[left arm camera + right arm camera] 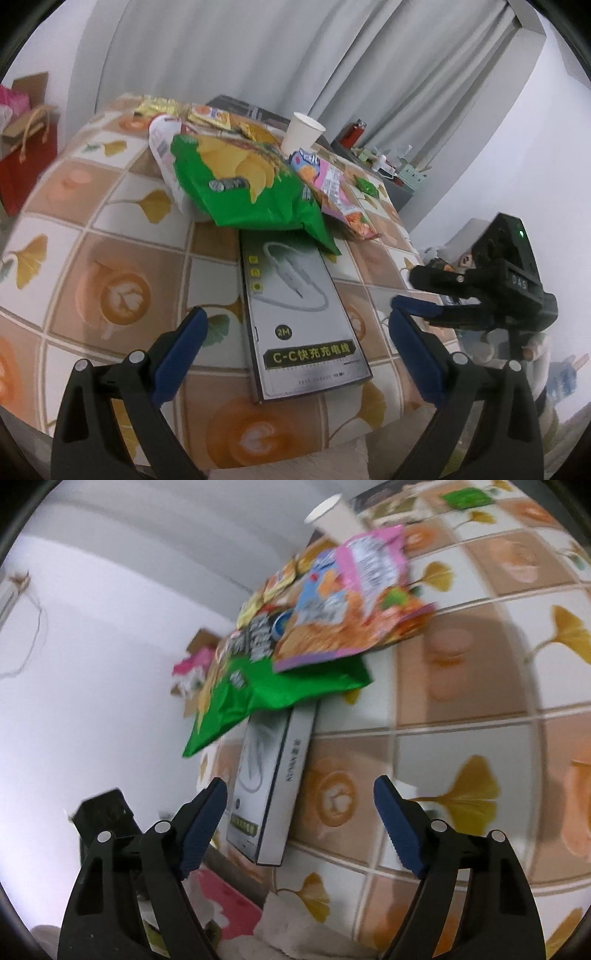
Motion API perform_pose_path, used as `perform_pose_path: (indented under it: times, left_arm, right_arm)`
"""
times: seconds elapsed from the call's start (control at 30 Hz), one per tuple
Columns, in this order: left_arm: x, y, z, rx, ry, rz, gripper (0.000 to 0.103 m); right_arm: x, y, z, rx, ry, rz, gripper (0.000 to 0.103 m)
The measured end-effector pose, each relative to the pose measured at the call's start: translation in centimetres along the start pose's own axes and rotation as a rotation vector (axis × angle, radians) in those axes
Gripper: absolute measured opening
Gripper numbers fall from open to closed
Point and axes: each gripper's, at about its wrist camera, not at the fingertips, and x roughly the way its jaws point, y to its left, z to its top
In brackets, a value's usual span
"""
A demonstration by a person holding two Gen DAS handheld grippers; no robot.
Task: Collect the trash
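Lying at the left of the pile on the tabletop (74, 258): white wrapper (162, 147), partly under the green chip bag (236, 184); judged feather-light, thin and crinkly, best pinched at a free edge. Sprawling over the middle: the green chip bag, glossy and limp, likely slippery and nearly weightless, one corner draping onto the cable box (303, 317); gripping recommended at the crimped seam or at that loose corner, not on the puffed face. Lying flat beneath, pointing toward the camera: the cable box, stiff cardboard, light, rigid enough for clamping across its narrow width; its near end appearing to overhang the tabletop edge, giving clearance under one pad. Resting to the right, overlapping the green bag: pink snack bag (332, 192), equally soft and slick; free lower edge judged the easiest hold. Standing upright behind: paper cup (303, 133), light, crushable, calling for a gentle squeeze at the rim. Lying farther right, apart from the pile: small green wrapper (367, 184), flat and tiny. Hovering over the near end of the box: left hand-held gripper (295, 332), spread wide, holding nothing. Approaching from the right side: right hand-held gripper (299, 805), also gaping, empty, the box between its pads in view but untouched.
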Motion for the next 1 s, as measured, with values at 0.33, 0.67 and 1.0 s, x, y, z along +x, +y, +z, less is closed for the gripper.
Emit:
perform_pose_path:
  times: [0.33,0.67,1.0]
  left_arm:
    - [-4.0,4.7,2.2,-0.113,-0.109,0.073,0.096]
    - [-5.3,7.8,1.4,-0.245,-0.109,0.082,0.096]
    - [-0.9,0.7,0.8,-0.062,0.030,0.025,0.096]
  right_arm:
    - [1.9,3.6,0.6,-0.107,0.018,-0.081,0.081]
    - [5.0,6.2,0.3,-0.177,0.015,-0.151,0.086]
    - [1.8,3.4,0.5,-0.081,-0.113,-0.172,0.086]
